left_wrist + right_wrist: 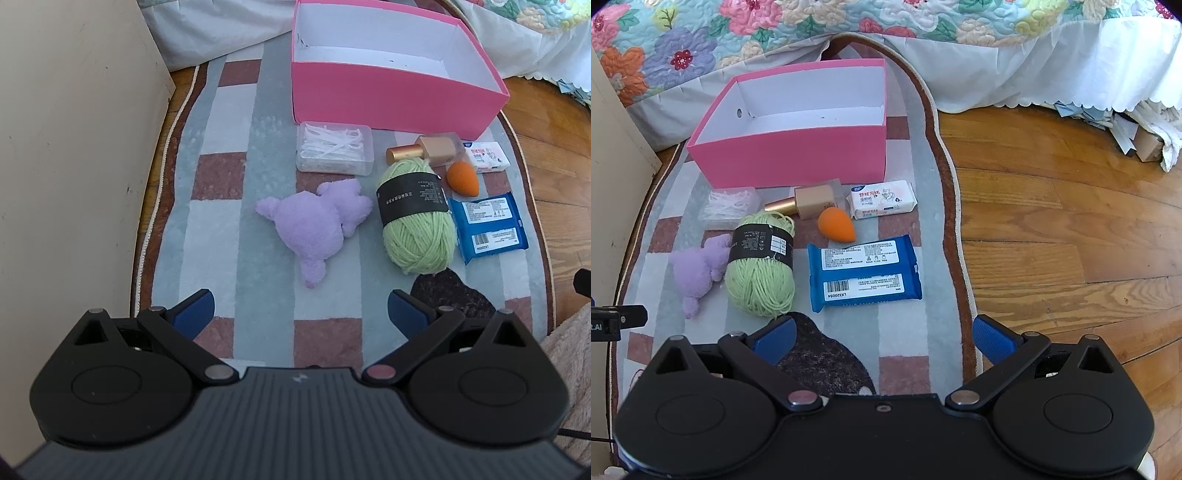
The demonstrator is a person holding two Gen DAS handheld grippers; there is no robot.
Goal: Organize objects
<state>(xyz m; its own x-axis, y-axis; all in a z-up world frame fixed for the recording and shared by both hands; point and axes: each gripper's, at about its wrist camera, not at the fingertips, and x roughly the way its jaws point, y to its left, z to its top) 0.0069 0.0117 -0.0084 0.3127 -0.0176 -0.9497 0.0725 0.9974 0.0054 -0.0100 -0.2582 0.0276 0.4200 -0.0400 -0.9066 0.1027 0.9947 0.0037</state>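
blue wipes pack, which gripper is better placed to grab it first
Right. The blue wipes pack lies just ahead of the open right gripper; from the left gripper it sits off right, beyond the yarn.

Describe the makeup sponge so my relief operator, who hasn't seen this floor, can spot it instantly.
Find the open pink box on the striped rug. In front of it lies a gold-capped bottle; the makeup sponge sits just in front of that, beside the green yarn ball. It alone is orange and egg-shaped.

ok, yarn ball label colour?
Black band with pale print, around the light green yarn ball. Clearest in the right wrist view.
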